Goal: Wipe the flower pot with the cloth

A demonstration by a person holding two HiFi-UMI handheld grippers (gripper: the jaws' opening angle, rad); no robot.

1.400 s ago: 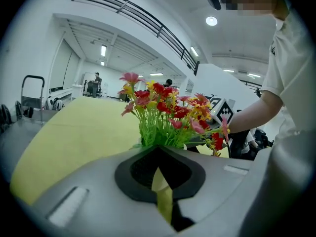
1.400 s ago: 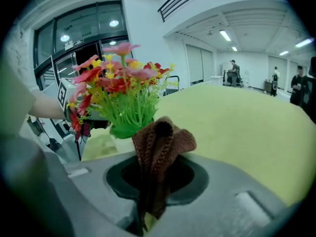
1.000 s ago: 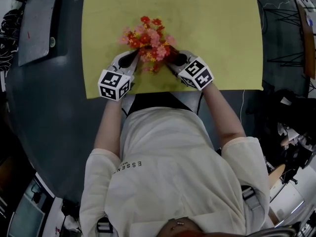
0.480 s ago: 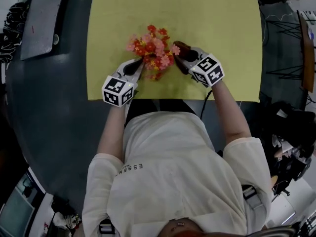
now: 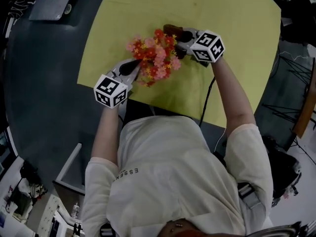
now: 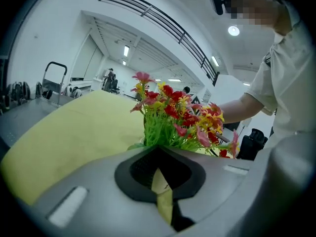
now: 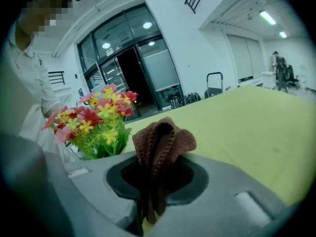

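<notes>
1. Flowers [image 5: 154,57], red, pink and yellow on green stems, stand on a yellow mat [image 5: 217,9] toward its near edge, closer to the near-left corner than the near-right. The mat lies on a dark grey surface [image 5: 44,83].
2. The flower pot is hidden under the blooms and behind the gripper bodies, so its walls cannot be made out.
3. The left gripper [image 5: 133,67] is at the near-left side of the flowers, pointing into the stems. Its jaws are closed together. A thin pale yellow strip shows in the slit; I cannot tell what it is.
4. The right gripper [image 5: 178,34] is at the far-right side of the flowers. Its jaws are clamped on a brown knitted cloth [image 7: 159,142], which bunches up above them.
5. The cloth sits just beside the blooms. Whether it touches the pot cannot be told.
</notes>
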